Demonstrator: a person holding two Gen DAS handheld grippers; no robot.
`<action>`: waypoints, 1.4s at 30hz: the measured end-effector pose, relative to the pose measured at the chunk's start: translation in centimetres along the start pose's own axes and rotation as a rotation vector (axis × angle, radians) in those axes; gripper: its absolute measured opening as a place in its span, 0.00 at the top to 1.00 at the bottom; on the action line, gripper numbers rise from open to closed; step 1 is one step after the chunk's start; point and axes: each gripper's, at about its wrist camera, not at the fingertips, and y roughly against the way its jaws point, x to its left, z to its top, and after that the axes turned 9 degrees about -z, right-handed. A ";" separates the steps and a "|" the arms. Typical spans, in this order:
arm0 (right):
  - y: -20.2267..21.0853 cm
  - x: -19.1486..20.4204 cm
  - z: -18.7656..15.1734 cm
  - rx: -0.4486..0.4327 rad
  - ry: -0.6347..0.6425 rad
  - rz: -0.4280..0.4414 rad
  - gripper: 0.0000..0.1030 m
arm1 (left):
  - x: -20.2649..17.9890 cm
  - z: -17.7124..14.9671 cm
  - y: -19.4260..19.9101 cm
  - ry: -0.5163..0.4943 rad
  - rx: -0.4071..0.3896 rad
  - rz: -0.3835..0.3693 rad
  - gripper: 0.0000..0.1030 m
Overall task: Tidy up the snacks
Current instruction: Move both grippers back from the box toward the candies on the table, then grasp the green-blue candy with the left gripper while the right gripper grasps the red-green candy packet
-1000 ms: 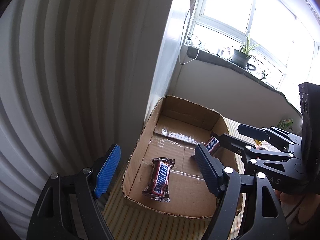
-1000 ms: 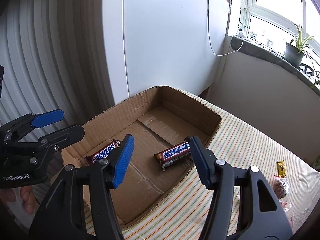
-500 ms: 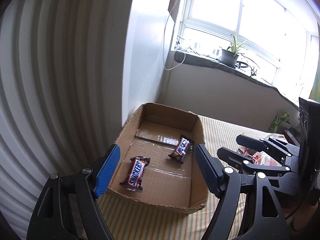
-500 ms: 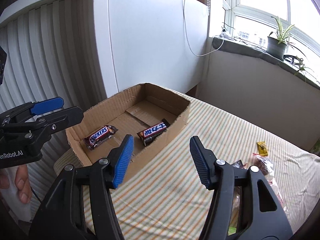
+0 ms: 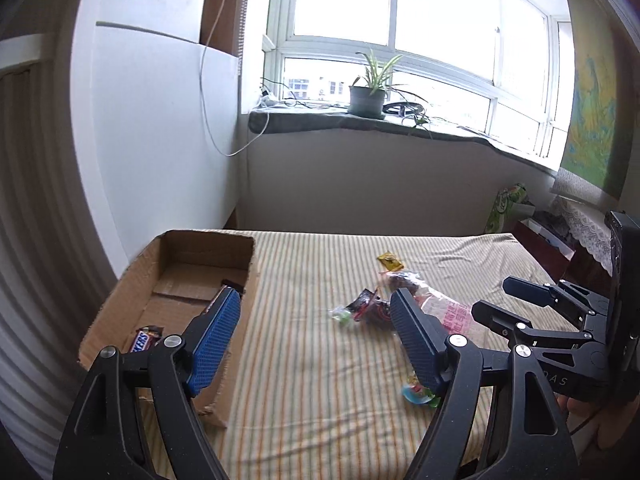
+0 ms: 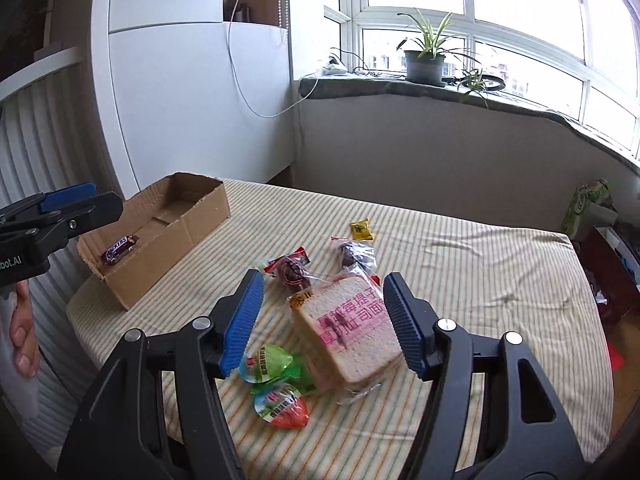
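Note:
An open cardboard box (image 6: 192, 216) sits at the table's left end with a Snickers bar (image 6: 120, 249) inside. A second bar (image 5: 230, 286) peeks from behind my left finger. Loose snacks lie mid-table: a wrapped bread sandwich (image 6: 352, 332), two jelly cups (image 6: 266, 362), a dark candy (image 6: 290, 270), a bagged brown cake (image 6: 356, 254) and a yellow packet (image 6: 362, 231). My right gripper (image 6: 323, 280) hovers over the sandwich, jaws opening, pads clear of it. My left gripper (image 5: 316, 300) stands open and empty beside the box's right wall.
The table wears a striped cloth (image 5: 320, 360). A white cabinet (image 6: 180, 100) and ribbed panel stand behind the box. A potted plant (image 6: 424, 64) is on the window sill. A green carton (image 6: 584, 204) stands beyond the table's right end. A hand (image 6: 22, 328) holds the left gripper.
Both grippers have swung right, away from above the box and toward the snack pile. The right jaws have spread a little wider. The two bars stay in the box.

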 end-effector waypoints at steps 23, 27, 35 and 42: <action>-1.5 0.0 -8.4 0.152 0.005 0.030 0.37 | -4.1 -3.9 -3.6 -0.044 0.132 -0.077 0.24; -2.1 0.8 -11.0 0.200 0.028 0.051 0.37 | -4.1 -6.9 -5.2 -0.021 0.206 -0.095 0.24; -2.6 2.6 -12.1 0.193 0.089 0.074 0.37 | -4.2 -9.8 -6.2 -0.008 0.286 -0.139 0.24; -3.8 3.9 -11.1 0.161 0.155 0.075 0.37 | -5.1 -8.7 -7.5 -0.012 0.289 -0.217 0.24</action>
